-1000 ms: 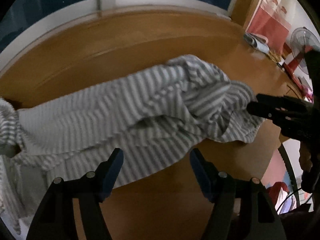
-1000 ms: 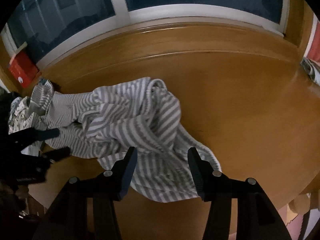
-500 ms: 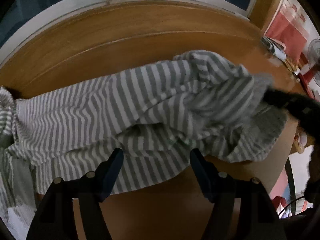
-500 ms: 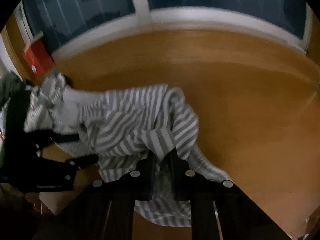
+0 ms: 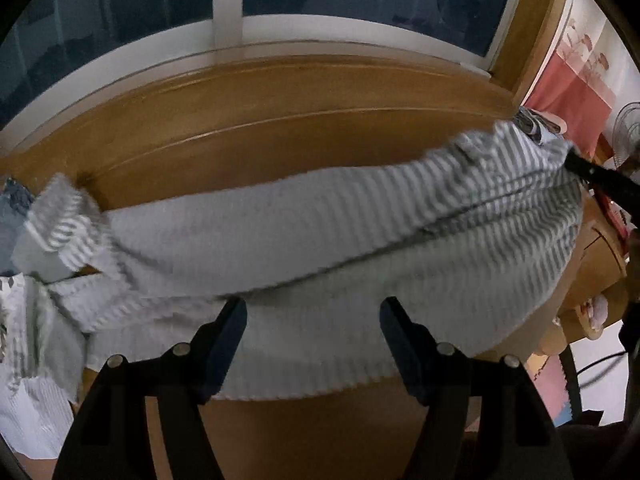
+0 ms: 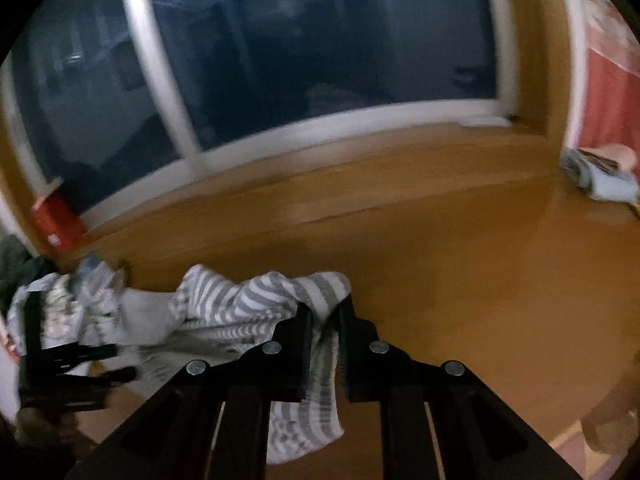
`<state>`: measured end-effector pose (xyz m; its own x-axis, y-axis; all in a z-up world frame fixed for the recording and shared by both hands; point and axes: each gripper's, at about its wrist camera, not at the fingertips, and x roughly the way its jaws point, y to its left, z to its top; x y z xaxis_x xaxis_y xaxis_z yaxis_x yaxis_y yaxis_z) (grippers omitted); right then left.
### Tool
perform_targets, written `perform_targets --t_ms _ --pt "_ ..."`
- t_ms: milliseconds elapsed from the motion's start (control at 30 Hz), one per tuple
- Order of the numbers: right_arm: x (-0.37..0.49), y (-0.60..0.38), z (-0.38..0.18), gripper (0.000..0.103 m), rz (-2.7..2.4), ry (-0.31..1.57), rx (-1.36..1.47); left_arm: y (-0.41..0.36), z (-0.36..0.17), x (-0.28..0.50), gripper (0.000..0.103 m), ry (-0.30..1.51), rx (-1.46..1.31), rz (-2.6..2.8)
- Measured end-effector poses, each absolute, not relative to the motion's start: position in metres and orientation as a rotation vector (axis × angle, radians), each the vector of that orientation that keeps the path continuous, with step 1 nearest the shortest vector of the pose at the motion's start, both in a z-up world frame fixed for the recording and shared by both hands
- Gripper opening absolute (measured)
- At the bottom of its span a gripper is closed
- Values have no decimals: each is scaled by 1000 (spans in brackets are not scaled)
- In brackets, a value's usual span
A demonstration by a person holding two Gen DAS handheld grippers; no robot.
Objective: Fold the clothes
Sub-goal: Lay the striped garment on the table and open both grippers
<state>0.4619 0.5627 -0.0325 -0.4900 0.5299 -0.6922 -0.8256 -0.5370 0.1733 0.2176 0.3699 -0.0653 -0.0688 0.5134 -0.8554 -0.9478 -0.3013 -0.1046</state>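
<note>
Glossy orange-brown wooden table, curved by the lens, backed by a white-framed window with dark glass. Red hanging cloth and a fan off to the right in the left wrist view; a small folded bundle on the table's far right corner and a red box against the frame at left in the right wrist view. Heap of other laundry at the table's left end. On the table, spread left to right across the near half, a grey-and-white striped garment, soft knit, motion-blurred, stretched into a long band with a bunched cuff-like end at left and the right end lifted off the wood. Right gripper clamped on a fold of that striped cloth, fabric pinched between the nearly closed fingers and hanging below them. Left gripper with fingers well apart, poised over the garment's near hem, nothing pressed between them. Compared with a second ago: garment then lay crumpled in a mound at mid-table, now drawn out long and flatter; right gripper then open above the heap, since closed on the cloth and carried up and toward the right, pulling that end with it; left gripper's spread unchanged, its view shifted so that more window shows.
</note>
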Motion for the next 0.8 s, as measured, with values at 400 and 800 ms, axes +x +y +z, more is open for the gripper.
perform_targets --t_ms 400,800 --pt "539 609 -88 47 1878 752 -790 406 -71 261 67 703 -1006 1603" --pt "519 608 -130 52 2037 634 -1008 459 -80 350 67 823 -904 1575"
